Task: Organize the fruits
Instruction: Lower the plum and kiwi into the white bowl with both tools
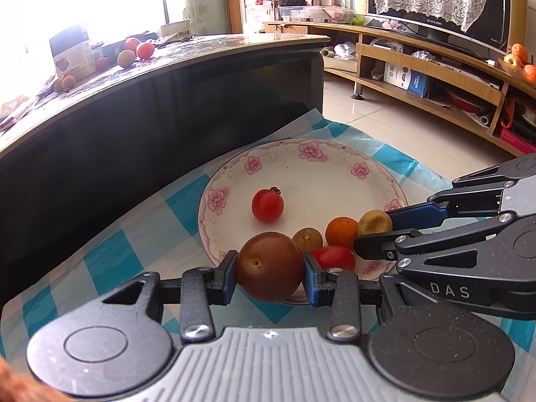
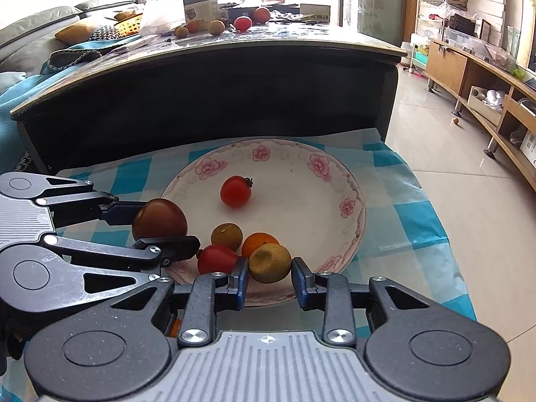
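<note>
A white plate with pink flowers (image 1: 335, 164) (image 2: 311, 207) sits on a blue checked cloth. It holds a red tomato (image 1: 267, 205) (image 2: 235, 191), a second red tomato (image 1: 335, 257) (image 2: 216, 258), an orange fruit (image 1: 341, 231) (image 2: 258, 241) and a yellow-brown fruit (image 1: 307, 238) (image 2: 226, 235). My left gripper (image 1: 270, 274) (image 2: 160, 227) is shut on a dark brown plum (image 1: 269, 269) (image 2: 159, 219) over the plate's near rim. My right gripper (image 2: 269, 279) (image 1: 375, 234) is open, with another yellow-brown fruit (image 2: 269, 263) (image 1: 375, 222) between its fingers, a gap on the right.
A dark low table (image 1: 167, 107) (image 2: 217, 93) stands close behind the plate, with more fruit (image 1: 135, 53) (image 2: 241, 21) and a box on top. A wooden TV stand (image 1: 435, 77) runs along the right over a tiled floor (image 2: 452, 140).
</note>
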### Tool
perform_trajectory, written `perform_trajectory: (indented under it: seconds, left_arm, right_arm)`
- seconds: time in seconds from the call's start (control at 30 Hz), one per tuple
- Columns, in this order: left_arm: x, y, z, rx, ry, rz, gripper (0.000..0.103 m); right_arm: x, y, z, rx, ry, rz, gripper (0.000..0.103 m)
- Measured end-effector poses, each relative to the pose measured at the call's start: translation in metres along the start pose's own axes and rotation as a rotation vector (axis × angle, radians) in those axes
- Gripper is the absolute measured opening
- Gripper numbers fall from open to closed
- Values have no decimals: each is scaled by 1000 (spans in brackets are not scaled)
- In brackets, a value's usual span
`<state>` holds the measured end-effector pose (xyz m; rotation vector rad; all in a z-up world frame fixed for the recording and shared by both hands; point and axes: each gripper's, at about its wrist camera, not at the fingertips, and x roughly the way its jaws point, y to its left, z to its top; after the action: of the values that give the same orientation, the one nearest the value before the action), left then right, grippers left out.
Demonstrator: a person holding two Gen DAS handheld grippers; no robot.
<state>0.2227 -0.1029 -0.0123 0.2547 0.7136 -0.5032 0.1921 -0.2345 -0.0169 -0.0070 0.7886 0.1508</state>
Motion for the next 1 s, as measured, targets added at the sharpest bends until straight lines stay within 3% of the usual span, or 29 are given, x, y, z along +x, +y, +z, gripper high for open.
perform_trajectory:
  seconds: [1.0]
  left_arm:
    - [-1,2,1,-17,-9,9,48]
  right_arm:
    - [-4,0,0,2,-19,-10,29]
